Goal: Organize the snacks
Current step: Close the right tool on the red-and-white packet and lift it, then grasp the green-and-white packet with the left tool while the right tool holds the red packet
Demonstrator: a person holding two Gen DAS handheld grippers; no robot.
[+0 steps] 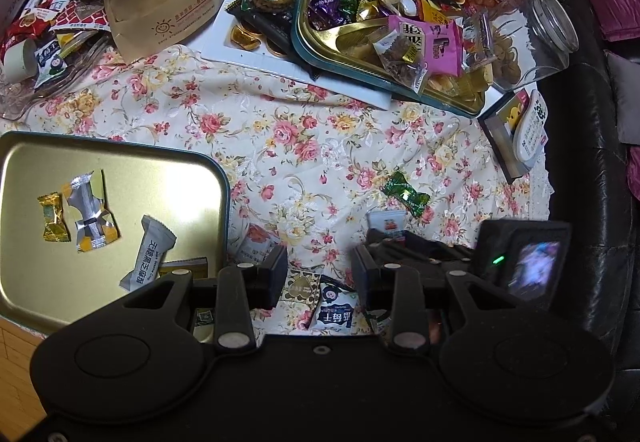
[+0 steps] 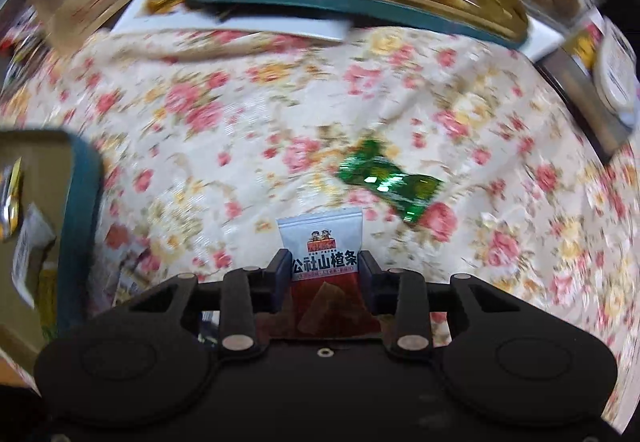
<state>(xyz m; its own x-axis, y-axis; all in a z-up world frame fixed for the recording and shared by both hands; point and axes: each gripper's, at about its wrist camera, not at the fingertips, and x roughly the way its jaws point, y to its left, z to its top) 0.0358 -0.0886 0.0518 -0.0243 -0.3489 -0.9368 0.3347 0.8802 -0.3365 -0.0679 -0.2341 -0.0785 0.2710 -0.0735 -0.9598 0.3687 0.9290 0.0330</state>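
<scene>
While the right gripper (image 2: 325,270) pinches a snack packet (image 2: 320,242) (blurry frame), the left gripper (image 1: 320,274) sits open, empty — next: carry it to the tray (image 2: 84,178) off its left side.

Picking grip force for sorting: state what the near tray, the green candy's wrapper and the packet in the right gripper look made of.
Near tray: likely metal, gold satin finish with glare, teal rim. Green candy wrapper: probably glossy foil or metallised film, with bright glints and twisted ends. Packet in right gripper: smooth printed plastic film, apparently.
</scene>
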